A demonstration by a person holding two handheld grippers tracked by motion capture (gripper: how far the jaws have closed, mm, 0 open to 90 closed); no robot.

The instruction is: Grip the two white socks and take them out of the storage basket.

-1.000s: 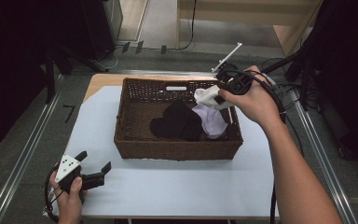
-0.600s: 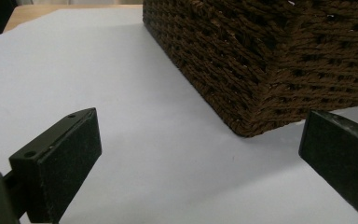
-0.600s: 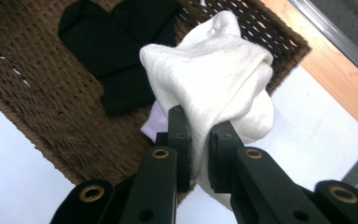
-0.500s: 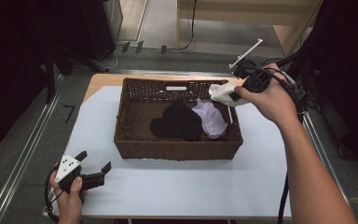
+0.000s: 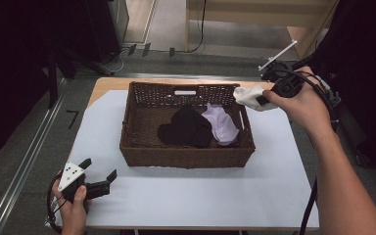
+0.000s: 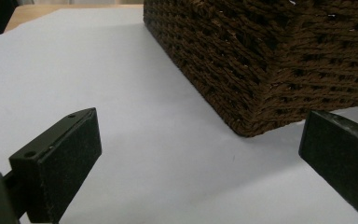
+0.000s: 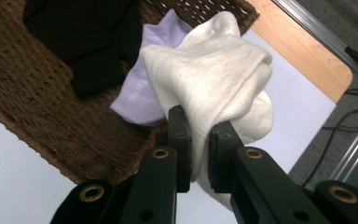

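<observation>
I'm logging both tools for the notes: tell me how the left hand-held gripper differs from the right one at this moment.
The left hand-held gripper stands open with nothing between its jaws; the right hand-held gripper is shut on a white sock. The left sits low at the table's near corner, short of the wicker basket; the right is raised beside the basket's far right corner. Both are black, each held in one hand.

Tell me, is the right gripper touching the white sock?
Touching. In the right gripper view, the right gripper has both jaws clamped on the white sock, with fabric pinched between them.

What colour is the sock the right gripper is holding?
Cream white. The sock shows best in the right gripper view, pinched by the right gripper.
</observation>
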